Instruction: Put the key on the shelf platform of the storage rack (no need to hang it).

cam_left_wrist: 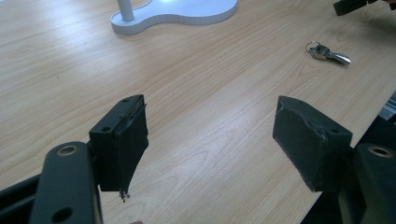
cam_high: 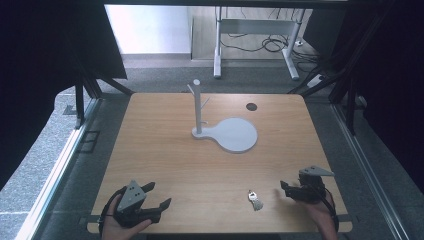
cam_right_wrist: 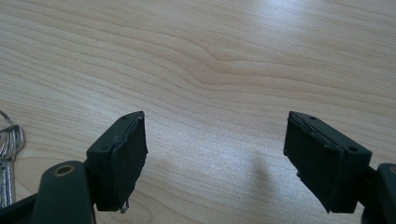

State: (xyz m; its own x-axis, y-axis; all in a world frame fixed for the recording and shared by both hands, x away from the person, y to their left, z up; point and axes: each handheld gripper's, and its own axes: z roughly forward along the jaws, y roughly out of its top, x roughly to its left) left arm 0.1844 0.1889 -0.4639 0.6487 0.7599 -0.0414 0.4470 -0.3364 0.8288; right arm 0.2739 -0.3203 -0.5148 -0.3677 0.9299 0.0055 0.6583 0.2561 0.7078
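A: Where do your 2 grippers stand?

B: Your left gripper [cam_high: 159, 196] sits at the near left corner of the table [cam_high: 165, 150], jaws spread wide with bare wood between them. Your right gripper [cam_high: 283, 189] is at the near right, held low and pointing across toward the left, and its jaws stand wide too, nothing between them.

A: And the keys?

B: The bunch of keys [cam_high: 254, 199] lies flat on the wood near the front edge, between your 2 grippers but much closer to the right one, just beside its jaw tips and not touching them. In the right gripper view the key ring [cam_right_wrist: 8, 140] sits at the left edge, outside the jaws. From the left gripper view the keys [cam_left_wrist: 328, 53] lie well beyond the jaws, off to the right.

A: Anything else on the table?

B: A white stand [cam_high: 227, 134] with an upright post [cam_high: 197, 106] and short pegs sits past the middle, well apart from the keys. A small dark round spot [cam_high: 251, 106] lies beyond it.
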